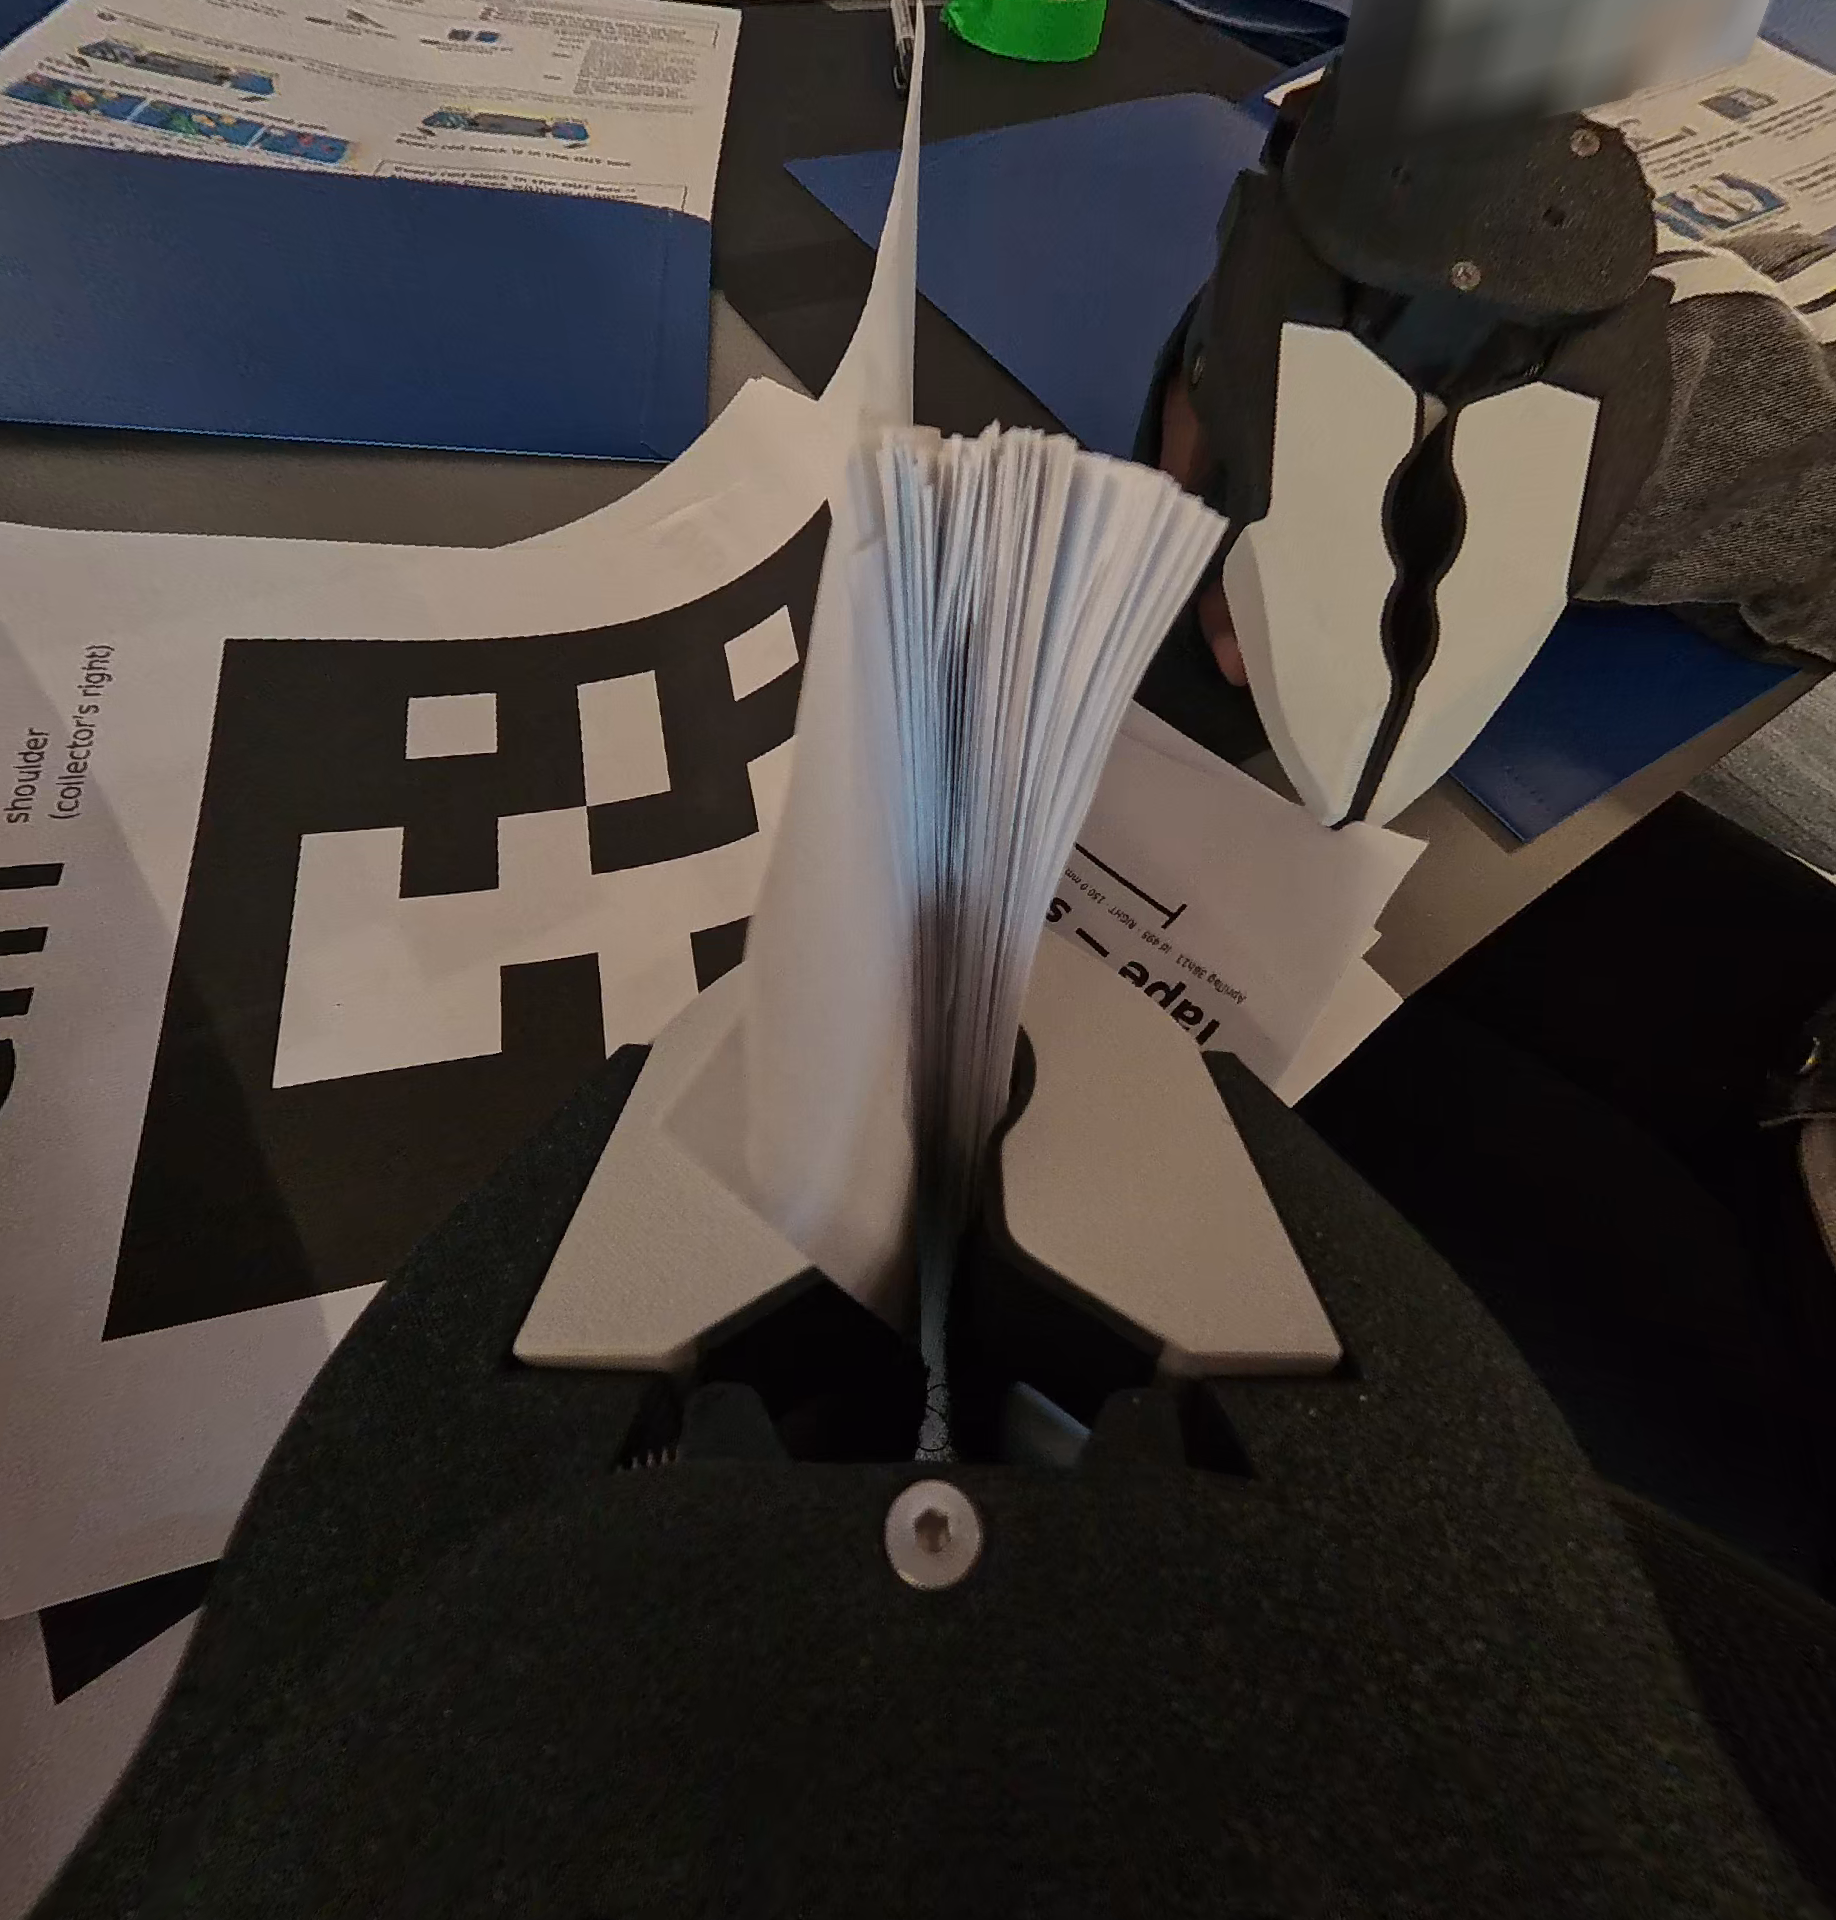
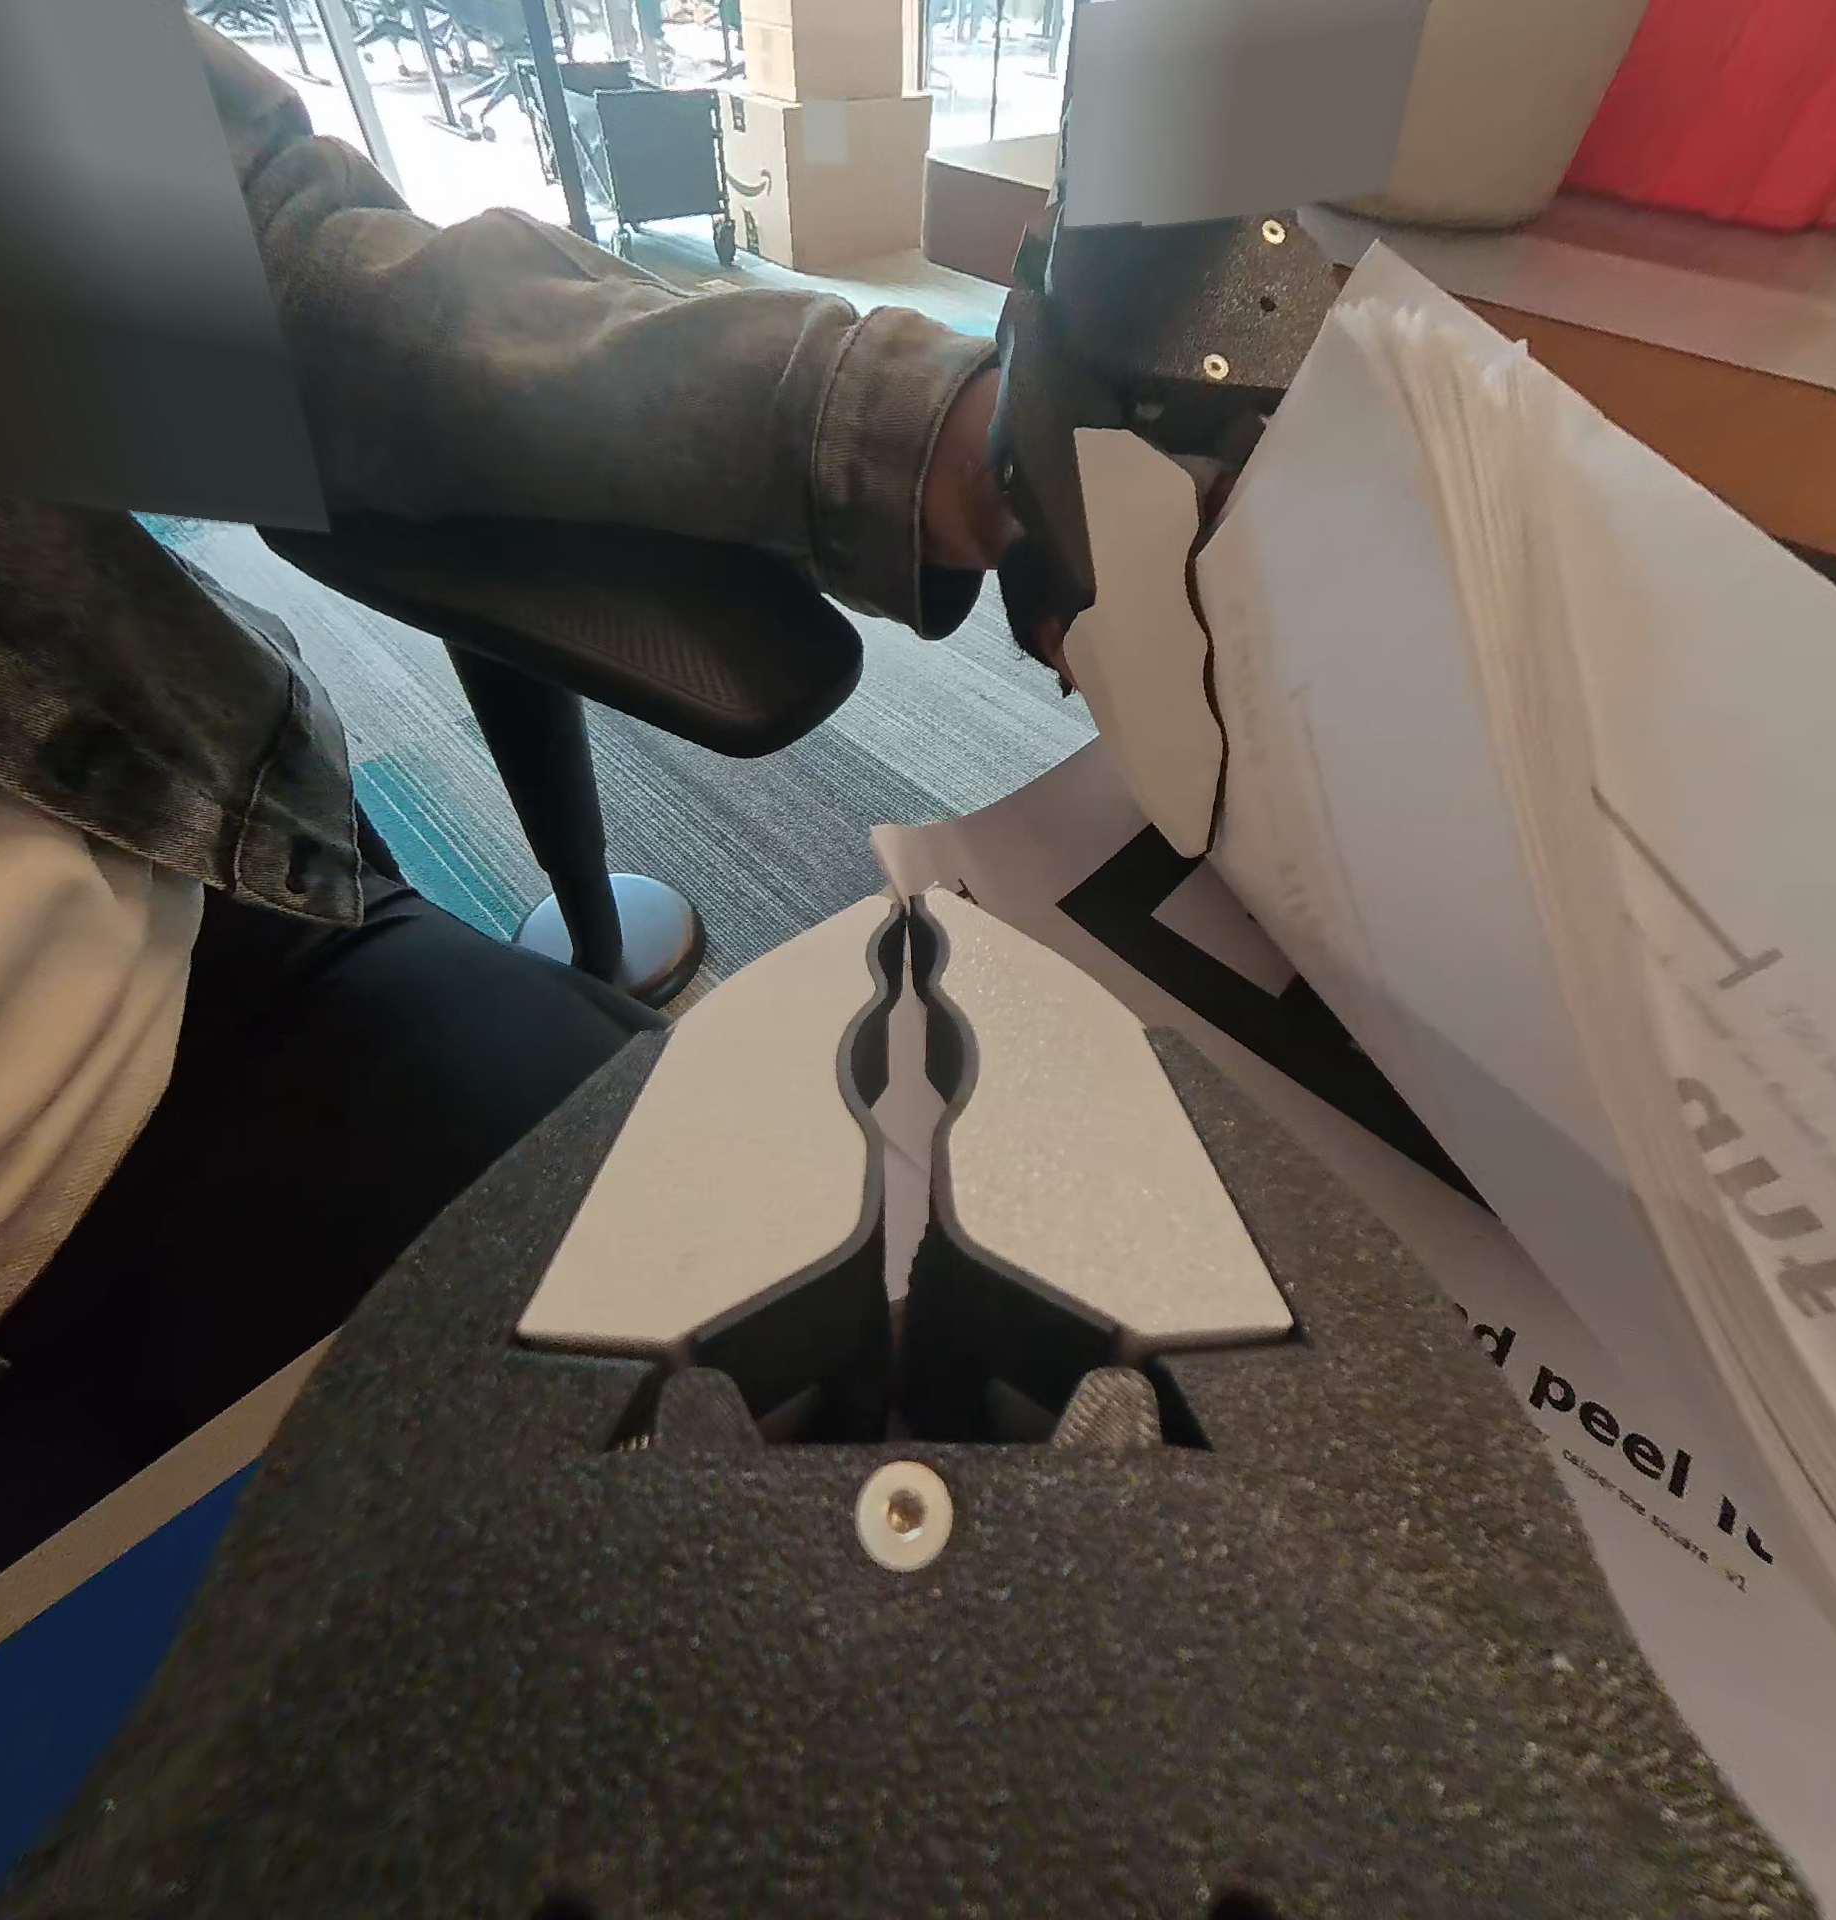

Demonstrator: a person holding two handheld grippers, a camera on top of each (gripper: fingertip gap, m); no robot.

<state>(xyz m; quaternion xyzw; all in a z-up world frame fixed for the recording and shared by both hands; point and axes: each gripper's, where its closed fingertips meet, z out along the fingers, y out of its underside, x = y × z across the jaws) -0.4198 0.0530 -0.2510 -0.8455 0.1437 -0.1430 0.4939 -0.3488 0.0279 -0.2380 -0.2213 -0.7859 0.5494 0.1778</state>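
The left gripper [image 1: 955,1049] is clamped on a thick stack of white sheets [image 1: 997,727], its two pale fingers [image 1: 1153,1205] pressed against the stack's lower edge. The stack stands on edge with its long axis running from 6 o'clock up to 12 o'clock in the left wrist view, and its free edges fan open at the top; one single sheet [image 1: 898,260] curls higher than the others towards 12 o'clock. At 2 o'clock from the stack, the right gripper [image 1: 1345,821] points down, its two white fingers drawn together on the corner of a printed sheet [image 1: 1236,873] lying flat on the table [image 1: 748,343]. In the right wrist view that gripper [image 2: 909,909] has its jaws nearly touching, with a thin white paper edge caught between them; the fanned stack [image 2: 1516,727] leans at 2 o'clock, beside the left gripper [image 2: 1194,831]. At 9 o'clock from the stack in the left wrist view lies one large sheet with a black-and-white square pattern [image 1: 478,883]. Two blue folders are visible, one [image 1: 322,301] at 10 o'clock and another [image 1: 1049,208] at 1 o'clock, and one green roll [image 1: 1028,26] sits at 12 o'clock. A grey denim sleeve [image 2: 602,395] reaches to the left gripper.
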